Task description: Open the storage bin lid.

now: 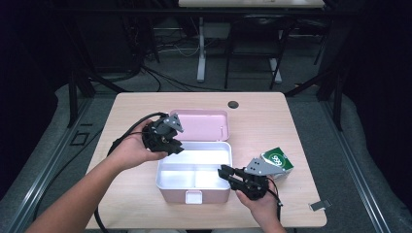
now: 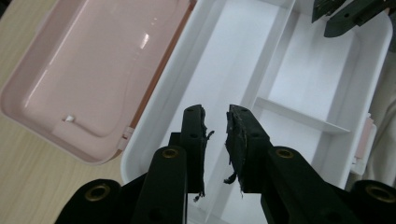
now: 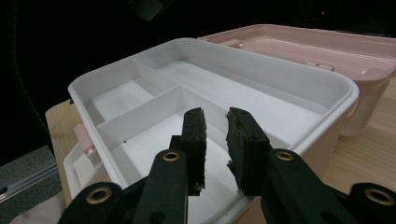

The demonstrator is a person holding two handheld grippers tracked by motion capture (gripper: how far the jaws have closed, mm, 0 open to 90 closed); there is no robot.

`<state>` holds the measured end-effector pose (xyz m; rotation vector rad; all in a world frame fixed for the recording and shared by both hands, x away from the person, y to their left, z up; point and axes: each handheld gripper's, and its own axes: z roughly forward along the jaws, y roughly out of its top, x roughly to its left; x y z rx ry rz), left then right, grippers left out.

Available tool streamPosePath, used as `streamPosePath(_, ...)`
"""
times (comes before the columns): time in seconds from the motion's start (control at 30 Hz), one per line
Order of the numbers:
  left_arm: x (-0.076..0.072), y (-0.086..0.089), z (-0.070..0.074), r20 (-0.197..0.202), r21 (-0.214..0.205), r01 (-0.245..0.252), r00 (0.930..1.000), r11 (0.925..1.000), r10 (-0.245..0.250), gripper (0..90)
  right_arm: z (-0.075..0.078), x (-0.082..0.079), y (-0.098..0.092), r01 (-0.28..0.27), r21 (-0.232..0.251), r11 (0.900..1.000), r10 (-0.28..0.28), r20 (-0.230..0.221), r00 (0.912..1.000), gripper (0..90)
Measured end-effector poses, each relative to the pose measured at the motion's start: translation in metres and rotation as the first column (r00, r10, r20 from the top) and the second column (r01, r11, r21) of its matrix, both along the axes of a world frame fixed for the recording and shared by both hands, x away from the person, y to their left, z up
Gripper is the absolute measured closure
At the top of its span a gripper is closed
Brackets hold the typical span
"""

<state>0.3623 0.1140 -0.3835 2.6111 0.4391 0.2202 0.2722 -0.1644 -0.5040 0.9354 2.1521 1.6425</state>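
A pink lunch box stands open in mid-table, its white divided tray (image 1: pixel 159 177) bare inside and its pink lid (image 1: pixel 204 124) laid back on the far side. My left gripper (image 1: pixel 176 148) hovers over the tray's far left corner. In the left gripper view its jaws (image 2: pixel 215 112) stand a narrow gap apart, nothing between them, above the tray (image 2: pixel 154 116) beside the lid (image 2: pixel 93 70). My right gripper (image 1: pixel 222 171) reaches over the tray's right front rim. Its jaws (image 3: pixel 215 114) are likewise slightly apart and empty over the tray (image 3: pixel 299 70).
A green and white carton (image 1: pixel 278 162) stands just right of the right hand. The box's front latch (image 1: pixel 193 196) faces the near table edge. A dark round hole (image 1: pixel 233 104) marks the far tabletop, and a small grey piece (image 1: pixel 319 205) lies near the front right corner.
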Motion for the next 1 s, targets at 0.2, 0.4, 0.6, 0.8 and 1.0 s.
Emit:
streamPosePath(0.2,0.0,-0.01,-0.006,-0.023,0.074,0.034,0.9992,0.9967,-0.032,66.8,0.0,0.0,0.0,0.001,0.002,1.0,-0.001,-0.002,1.0,75.8)
streamPosePath(0.4,-0.001,-0.018,-0.008,-0.041,0.114,0.07,0.997,0.991,-0.066,66.2,0.0,0.0,0.0,0.002,0.0,1.0,-0.002,-0.001,1.0,75.0)
streamPosePath(0.6,-0.003,-0.032,-0.017,-0.049,0.198,0.126,0.9917,0.9721,-0.118,72.2,0.001,-0.001,0.0,0.007,0.001,1.0,-0.007,-0.003,1.0,74.3)
streamPosePath(0.8,-0.003,-0.045,-0.027,-0.055,0.286,0.173,0.9849,0.9426,-0.164,77.0,0.001,-0.001,-0.002,0.01,0.006,0.9999,-0.01,-0.004,0.9999,73.9)
streamPosePath(1.0,-0.006,-0.058,-0.033,-0.067,0.313,0.21,0.9776,0.9261,-0.199,79.4,0.002,-0.001,-0.003,0.015,0.006,0.9999,-0.015,-0.004,0.9999,73.5)
